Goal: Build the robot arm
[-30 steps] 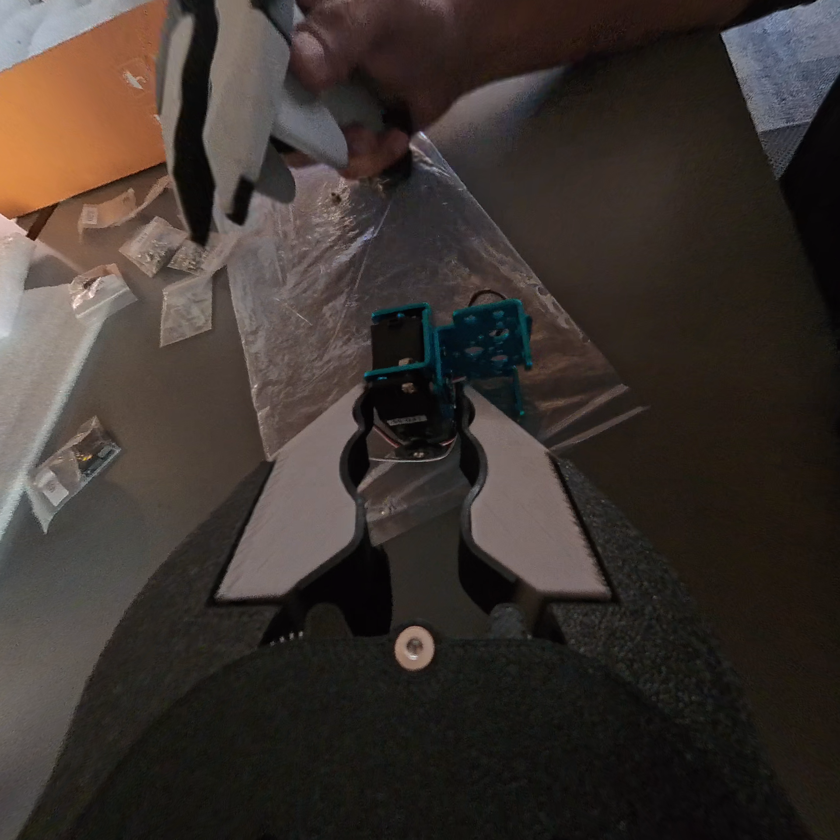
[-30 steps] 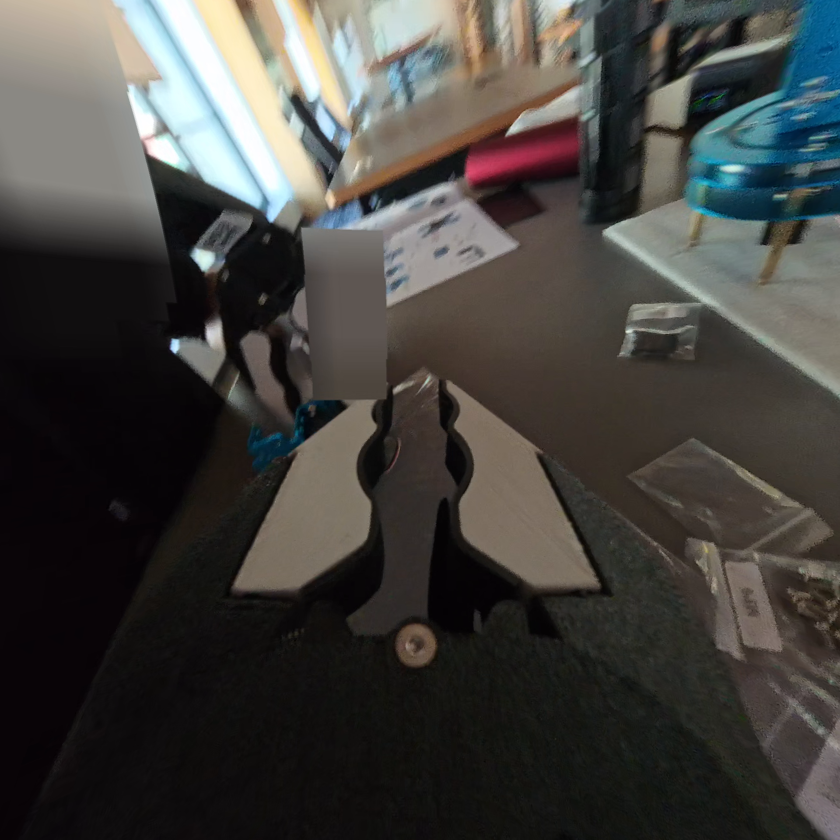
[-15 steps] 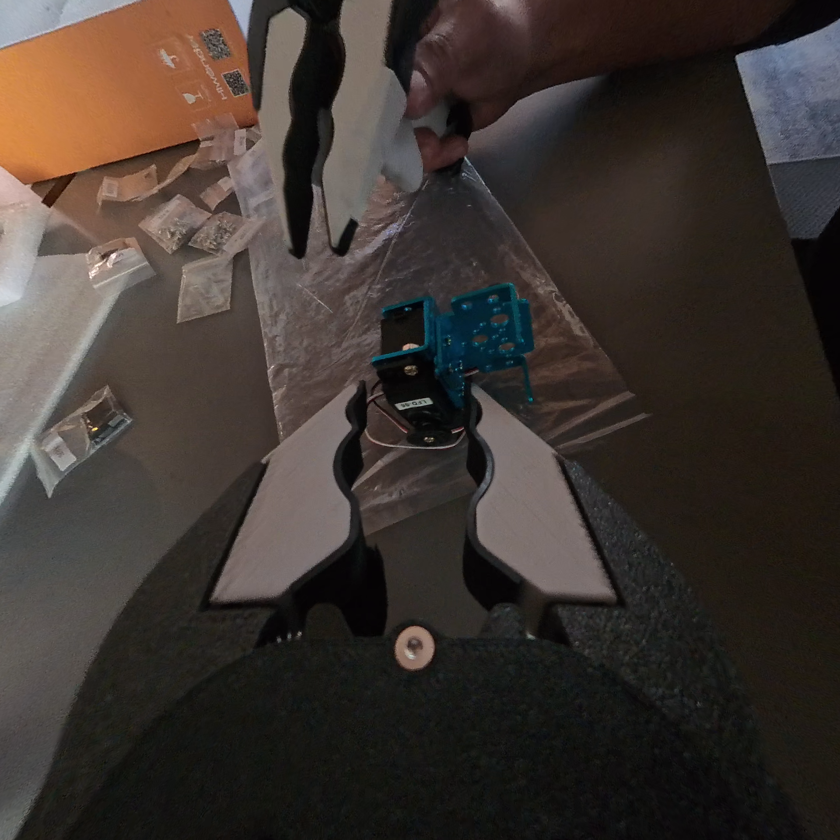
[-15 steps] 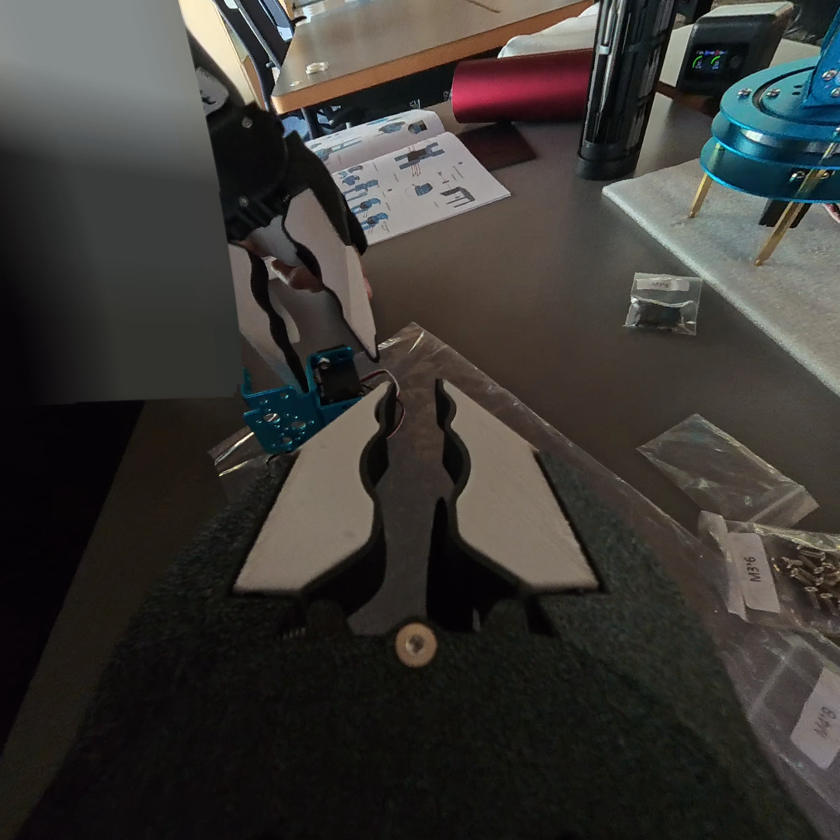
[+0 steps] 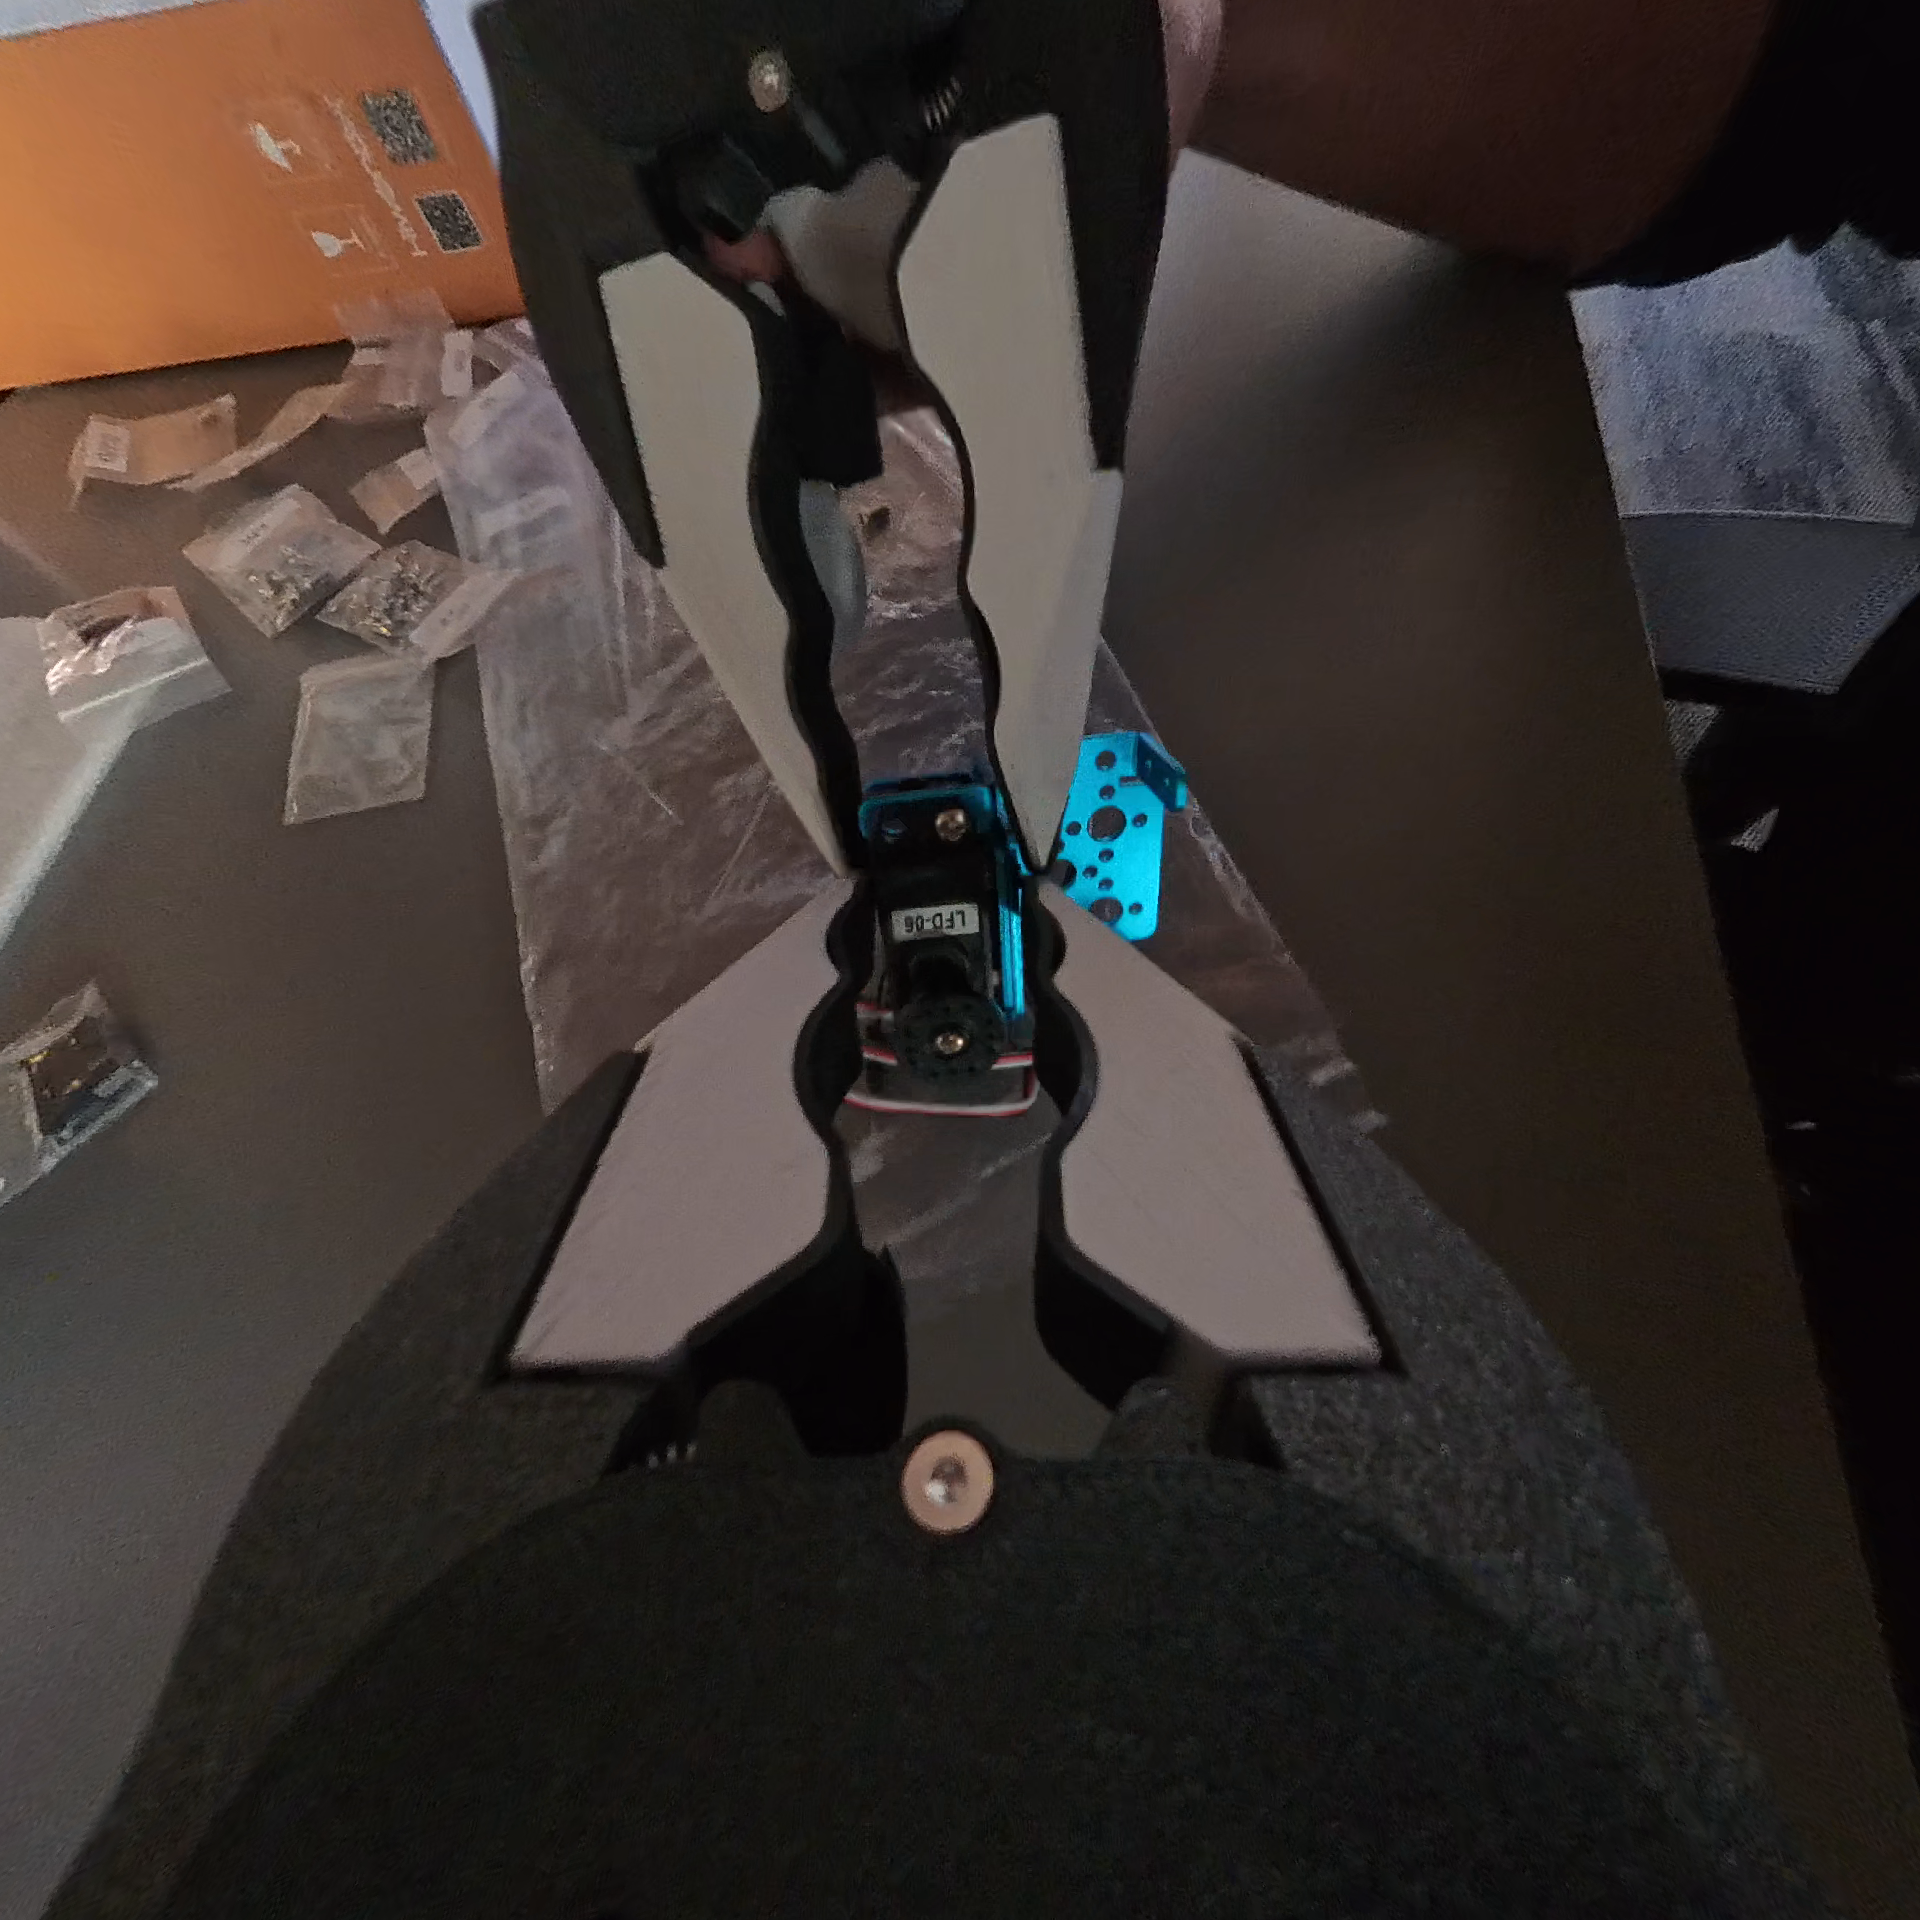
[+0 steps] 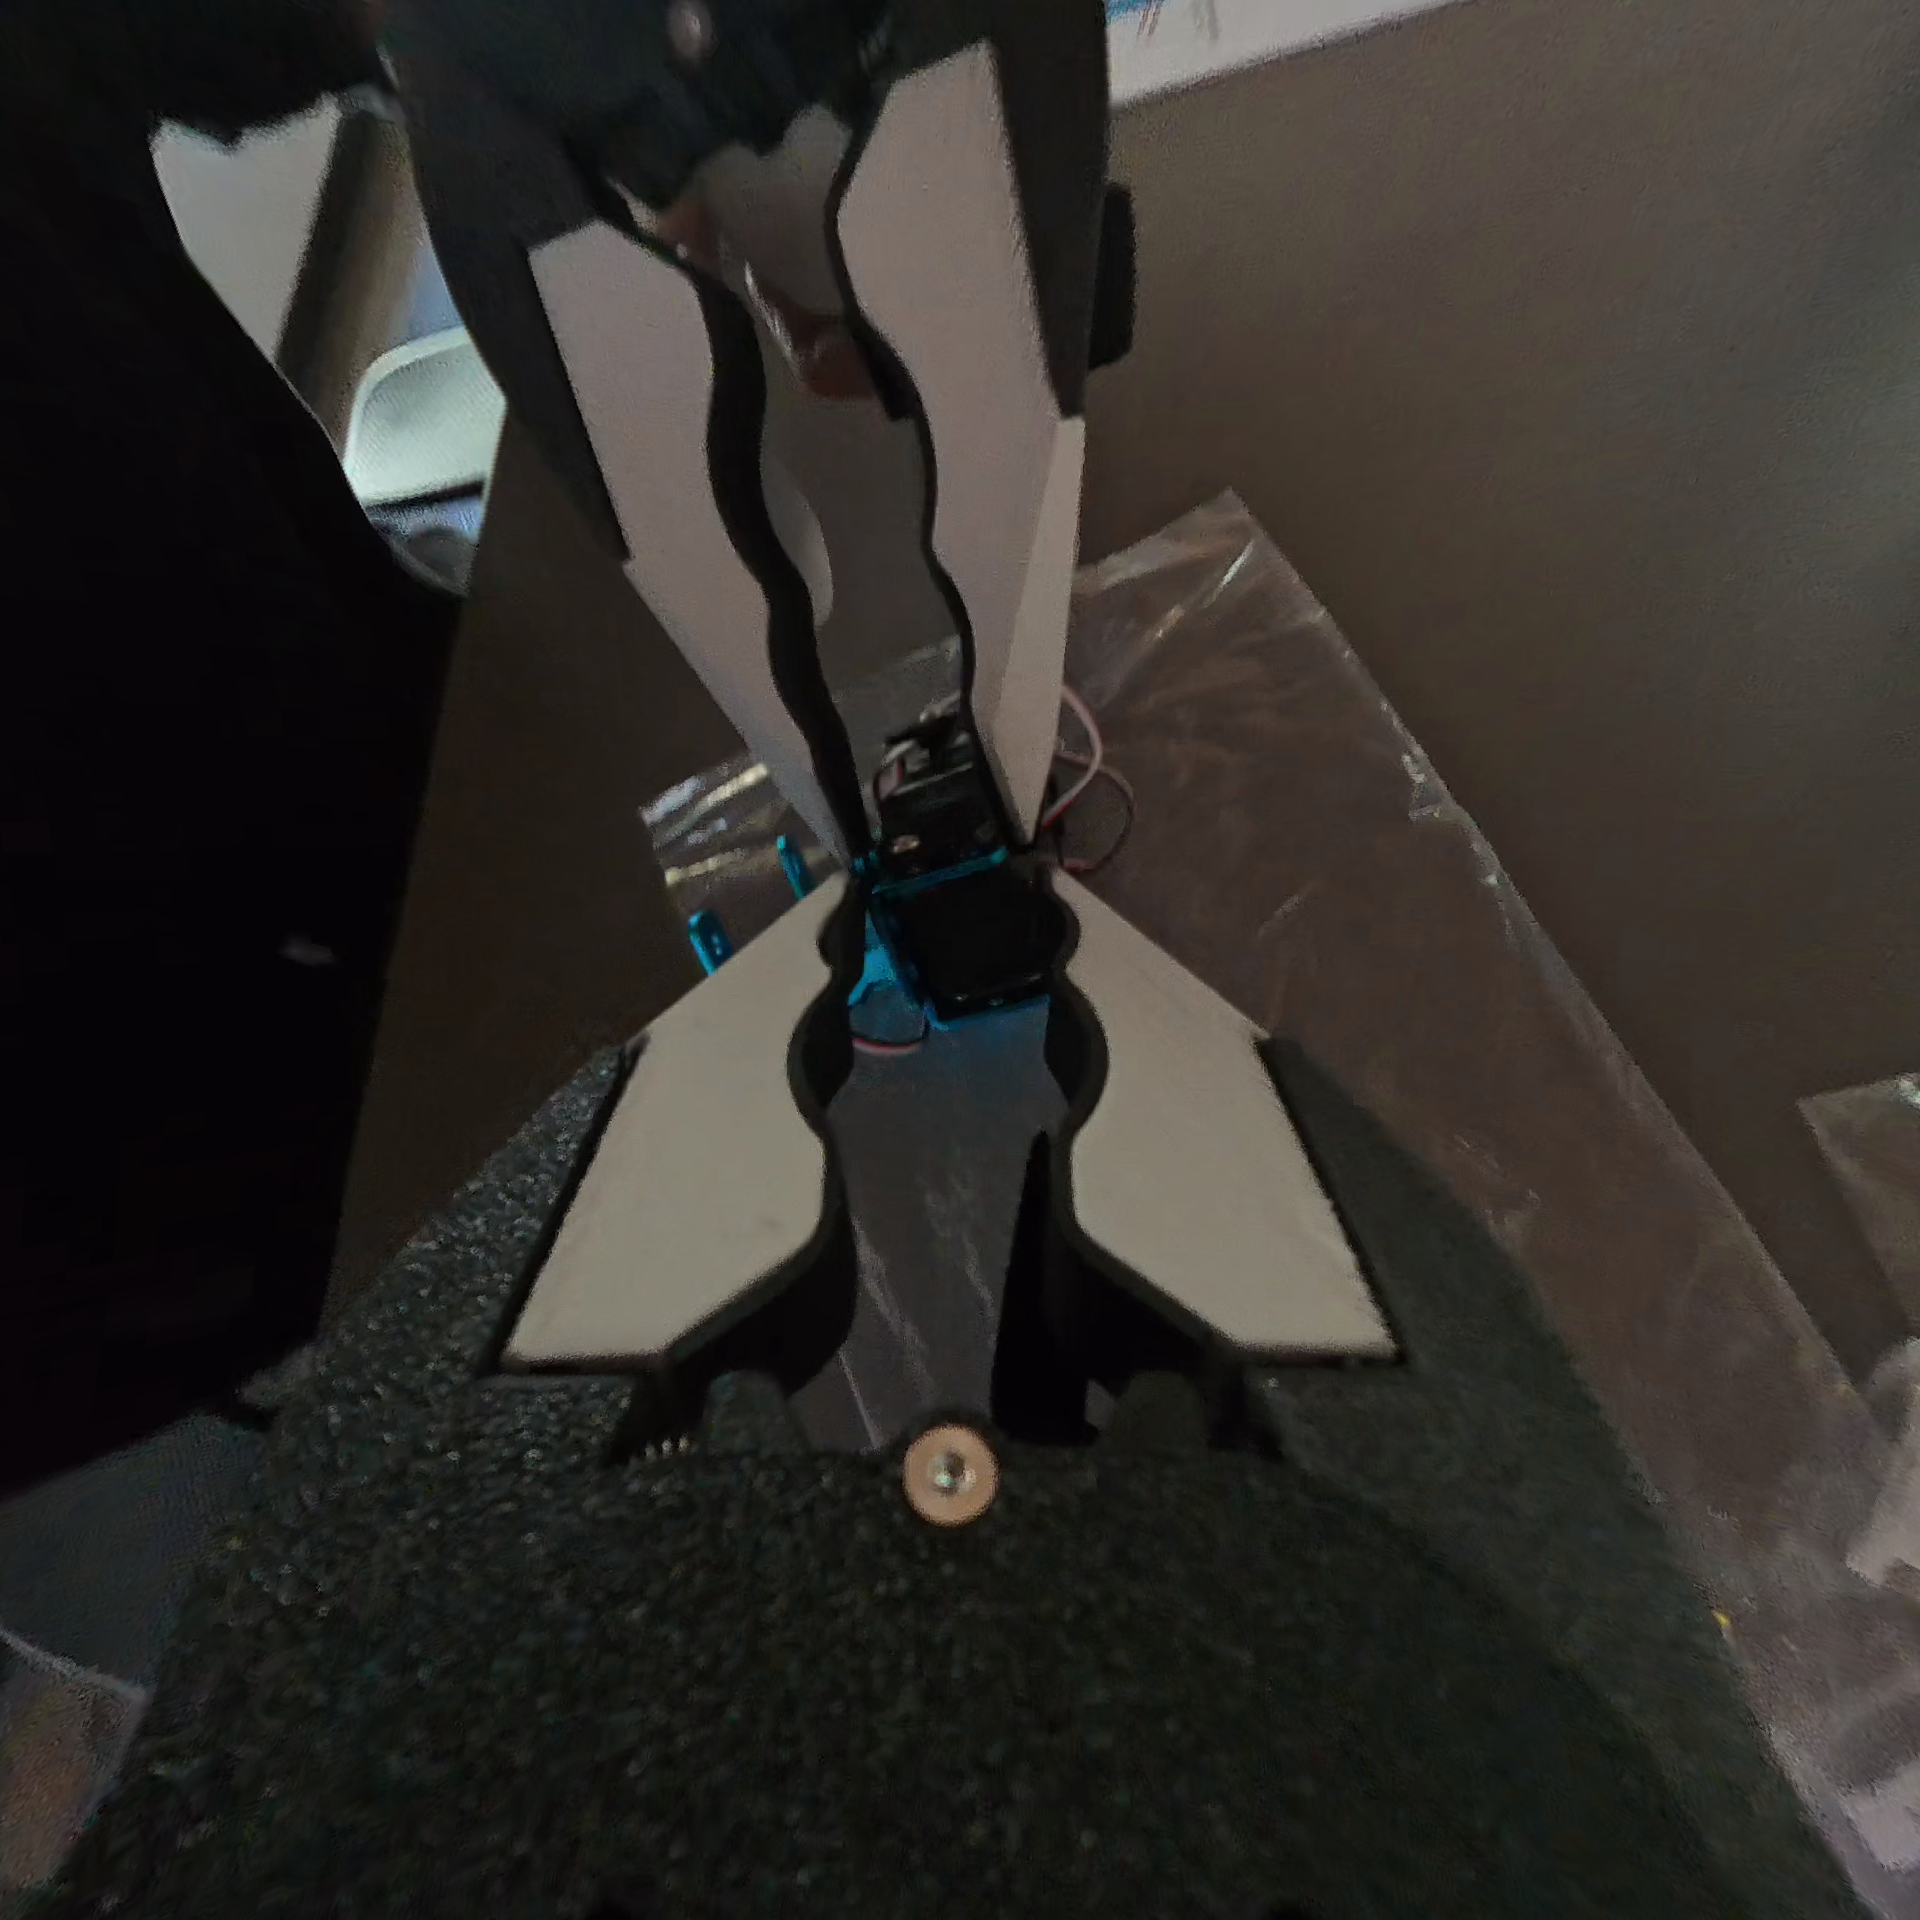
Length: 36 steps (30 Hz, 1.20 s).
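Observation:
A black servo (image 5: 935, 935) in a teal metal bracket (image 5: 1107, 842) stands on a clear plastic bag (image 5: 665, 769) on the dark table. My left gripper (image 5: 948, 894) is shut on the servo's sides. My right gripper (image 5: 935, 862) comes in from the opposite side, held by a hand (image 5: 1455, 104). Its open fingertips straddle the bracket end, tip to tip with the left ones. In the right wrist view the right gripper (image 6: 954, 894) frames the servo (image 6: 987, 945) and bracket tabs (image 6: 717, 940). The left gripper (image 6: 932, 836) reaches down from above onto the same part, over the bag (image 6: 1247, 779).
An orange box (image 5: 208, 187) lies at the far left. Several small bags of screws (image 5: 353, 592) are scattered beside the big bag. The table's edge runs along the right, with carpet (image 5: 1745, 395) beyond. More small bags (image 6: 1870, 1143) lie at the right. Left and right tips are no more than a few centimetres apart.
My right gripper swung down from above the table to the servo, opened wider, and now faces the left one. The left fingers narrowed again on the servo.

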Motion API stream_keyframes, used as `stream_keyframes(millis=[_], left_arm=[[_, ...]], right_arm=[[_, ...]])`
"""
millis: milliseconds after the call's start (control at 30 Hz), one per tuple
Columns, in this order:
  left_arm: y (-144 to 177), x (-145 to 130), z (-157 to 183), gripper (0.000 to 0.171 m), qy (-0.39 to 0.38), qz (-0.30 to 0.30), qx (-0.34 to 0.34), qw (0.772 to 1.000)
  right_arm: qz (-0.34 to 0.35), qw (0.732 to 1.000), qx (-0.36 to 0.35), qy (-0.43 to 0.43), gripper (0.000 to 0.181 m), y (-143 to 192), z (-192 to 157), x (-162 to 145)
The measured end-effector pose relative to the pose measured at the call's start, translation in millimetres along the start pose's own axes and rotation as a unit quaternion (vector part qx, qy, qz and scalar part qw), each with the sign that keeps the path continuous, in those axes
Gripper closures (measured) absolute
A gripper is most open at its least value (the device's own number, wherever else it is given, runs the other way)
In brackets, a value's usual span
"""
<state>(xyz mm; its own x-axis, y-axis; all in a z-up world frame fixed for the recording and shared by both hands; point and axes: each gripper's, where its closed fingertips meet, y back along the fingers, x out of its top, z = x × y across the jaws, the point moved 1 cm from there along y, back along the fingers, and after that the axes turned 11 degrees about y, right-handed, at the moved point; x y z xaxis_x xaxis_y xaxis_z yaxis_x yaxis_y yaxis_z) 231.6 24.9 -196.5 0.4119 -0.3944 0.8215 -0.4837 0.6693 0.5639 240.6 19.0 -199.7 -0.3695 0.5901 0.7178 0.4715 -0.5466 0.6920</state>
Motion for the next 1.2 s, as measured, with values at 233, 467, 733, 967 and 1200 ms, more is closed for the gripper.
stream_keyframes(millis=[233,467,733,967,1200], left_arm=[[16,5,-7,0.132,0.005,0.000,-0.011,1.000],[14,2,-18,0.131,-0.015,0.021,-0.013,1.000],[20,-12,-24,0.133,-0.020,0.032,0.033,0.999],[32,2,-40,0.135,0.028,0.078,0.060,0.995],[48,22,-42,0.138,0.087,0.149,0.033,0.985]], right_arm=[[-0.008,0.998,-0.030,0.051,0.154,18,3,-48],[0.012,0.999,-0.021,0.042,0.154,20,1,-55],[0.021,1.000,-0.019,-0.007,0.131,9,3,-35],[-0.020,0.990,-0.112,0.088,0.153,11,4,-30],[0.318,0.946,0.064,-0.024,0.154,84,-14,25]])
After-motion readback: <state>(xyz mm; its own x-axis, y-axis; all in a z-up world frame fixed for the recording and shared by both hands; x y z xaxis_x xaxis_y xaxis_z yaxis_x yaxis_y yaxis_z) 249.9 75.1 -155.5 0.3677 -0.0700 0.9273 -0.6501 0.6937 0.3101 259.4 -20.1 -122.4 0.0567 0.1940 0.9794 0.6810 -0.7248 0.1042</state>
